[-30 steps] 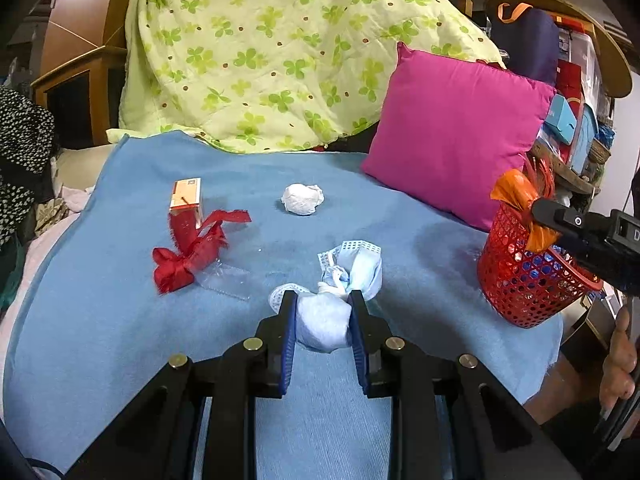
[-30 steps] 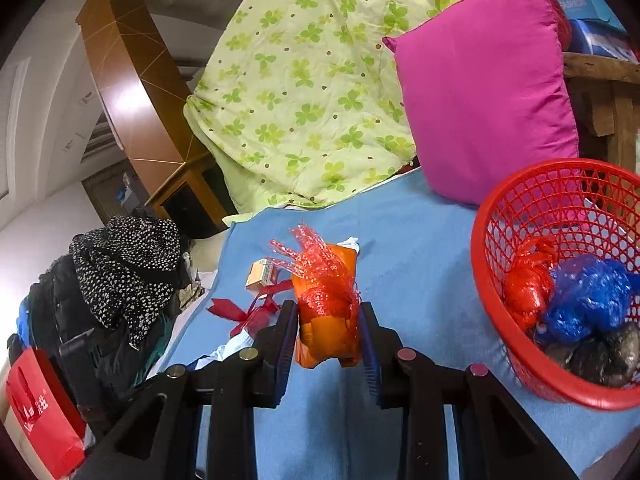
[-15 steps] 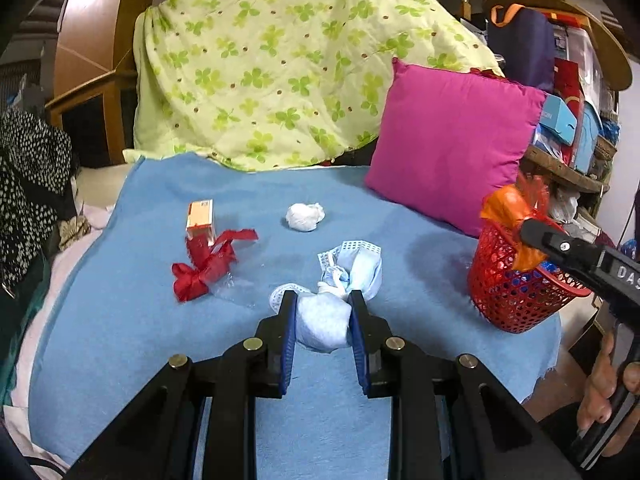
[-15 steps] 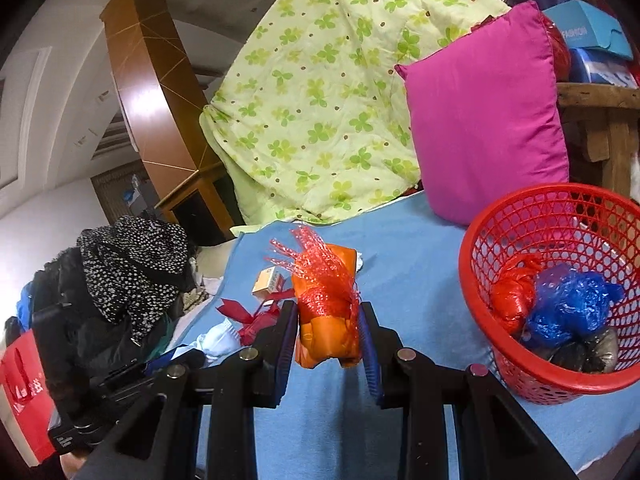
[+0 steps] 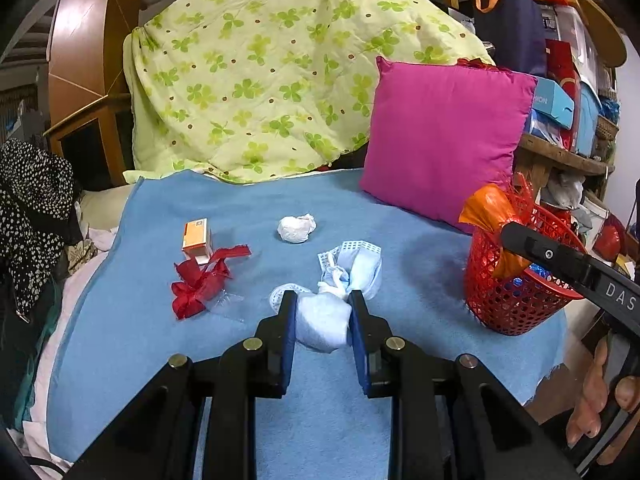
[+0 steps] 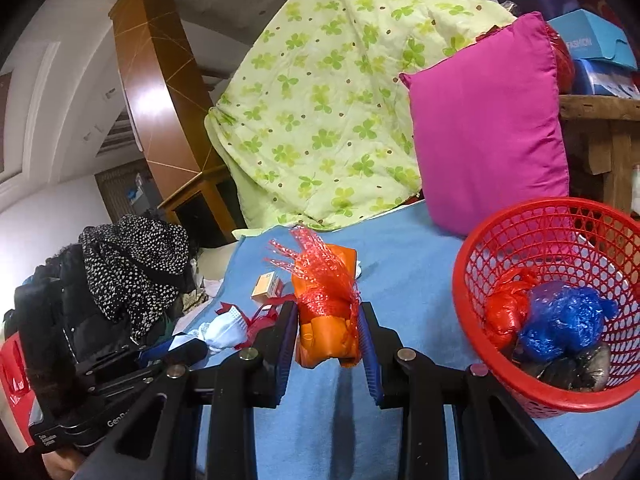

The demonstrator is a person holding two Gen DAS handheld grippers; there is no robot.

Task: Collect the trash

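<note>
- Orange wad point(image 6: 328, 332) wrapped in red netting sits clamped in the right gripper point(image 6: 329, 336), low centre of the right wrist view, above the blue blanket point(image 6: 416, 288) and just left of the red basket point(image 6: 520, 396).
- Pale blue face masks point(image 5: 324, 320), bunched, are pinched in the left gripper point(image 5: 323, 330), low centre of the left wrist view, over the same blanket.
- Risk: the netting fringe sticks up loose; on release it could catch on a pad or the basket rim, leaving the wad hanging outside.
- Risk: one mask point(image 5: 362, 268) and its ear loops trail beyond the jaws; a light grip could let it slip out on the way across.
- Risk: the basket stands at the blanket's edge, lower right; a knock from either gripper could tip it off.
- Left on the blanket, mid-frame: white wad point(image 5: 296, 229), red ribbon point(image 5: 200, 280), small box point(image 5: 197, 237).
</note>
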